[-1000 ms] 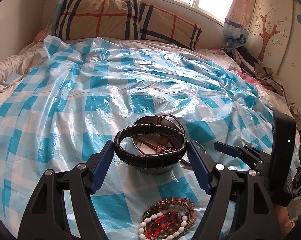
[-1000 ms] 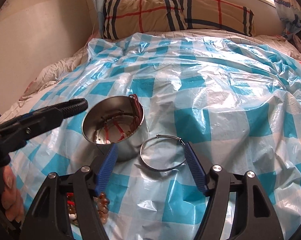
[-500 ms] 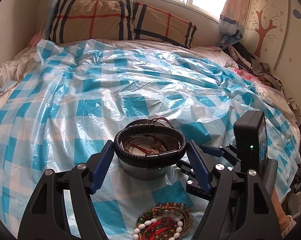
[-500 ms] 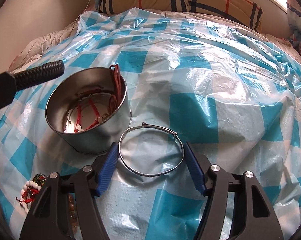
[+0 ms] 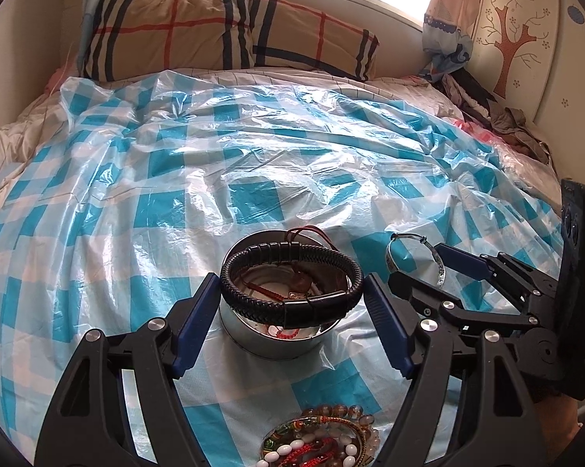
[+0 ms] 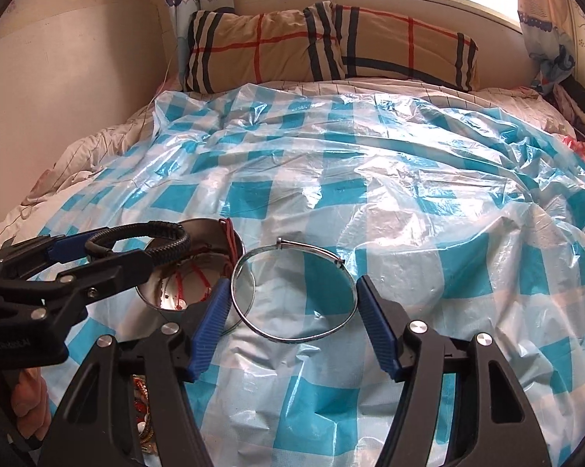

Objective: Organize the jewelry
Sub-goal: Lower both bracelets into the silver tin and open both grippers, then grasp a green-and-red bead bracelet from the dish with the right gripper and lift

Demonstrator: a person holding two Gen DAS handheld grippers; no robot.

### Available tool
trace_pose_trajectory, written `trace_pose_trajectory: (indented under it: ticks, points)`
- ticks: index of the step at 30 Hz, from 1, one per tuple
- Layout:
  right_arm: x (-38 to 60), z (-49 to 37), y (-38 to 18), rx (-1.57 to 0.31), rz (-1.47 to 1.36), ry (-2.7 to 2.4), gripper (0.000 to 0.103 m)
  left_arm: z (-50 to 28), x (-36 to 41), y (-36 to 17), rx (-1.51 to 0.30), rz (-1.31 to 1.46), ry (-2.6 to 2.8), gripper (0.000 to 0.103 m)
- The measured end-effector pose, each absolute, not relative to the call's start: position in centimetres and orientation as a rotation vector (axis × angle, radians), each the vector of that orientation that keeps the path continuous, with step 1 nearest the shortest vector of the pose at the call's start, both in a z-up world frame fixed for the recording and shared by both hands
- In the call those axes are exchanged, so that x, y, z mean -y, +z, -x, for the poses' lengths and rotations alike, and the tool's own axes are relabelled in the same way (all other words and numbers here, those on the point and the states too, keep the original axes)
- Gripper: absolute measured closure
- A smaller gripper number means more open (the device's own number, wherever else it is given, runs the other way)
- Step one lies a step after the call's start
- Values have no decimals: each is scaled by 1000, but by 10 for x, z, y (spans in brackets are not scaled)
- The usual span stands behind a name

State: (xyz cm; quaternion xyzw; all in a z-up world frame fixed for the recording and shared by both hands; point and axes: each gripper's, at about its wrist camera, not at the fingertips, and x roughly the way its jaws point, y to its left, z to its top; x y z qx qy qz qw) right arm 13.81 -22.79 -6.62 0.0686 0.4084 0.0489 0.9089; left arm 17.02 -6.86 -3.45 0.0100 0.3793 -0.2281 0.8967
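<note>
in the left wrist view: left hand-held gripper at lower centre, clamped on a black braided bracelet held over a steel bowl on the bed's blue-checked plastic sheet; red cords visible inside the bowl; a heap of beaded bracelets at the bottom edge, barely seen from the other camera. at right, the right hand-held gripper side-on. in the right wrist view only: right hand-held gripper gripping a thin silver bangle by its sides, lifted clear of the sheet, just right of the bowl; plaid pillows at top.
</note>
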Motion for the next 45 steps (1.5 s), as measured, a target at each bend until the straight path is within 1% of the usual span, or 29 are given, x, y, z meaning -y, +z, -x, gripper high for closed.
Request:
trace_pose_trajectory:
  ticks: [11, 21, 26, 33, 34, 42, 45]
  points:
    - [211, -147, -73, -852, -103, 130, 39, -187, 67, -43, -841, -1, -471, 29]
    - [184, -167, -70, -835, -95, 222, 39, -189, 33, -27, -790, 142, -391, 25]
    - [173, -183, -78, -865, -134, 310, 39, -192, 8, -21, -766, 226, -348, 24]
    - [167, -190, -86, -907, -227, 417, 37, -192, -1, -17, -755, 244, -337, 24]
    - [168, -189, -86, -906, -234, 410, 36, -192, -1, -17, -754, 244, -337, 24]
    - [188, -154, -69, -846, -209, 317, 33, -189, -2, -16, -751, 236, -333, 24]
    - [192, -135, -65, -830, -188, 259, 29, -179, -2, -13, -753, 210, -332, 24]
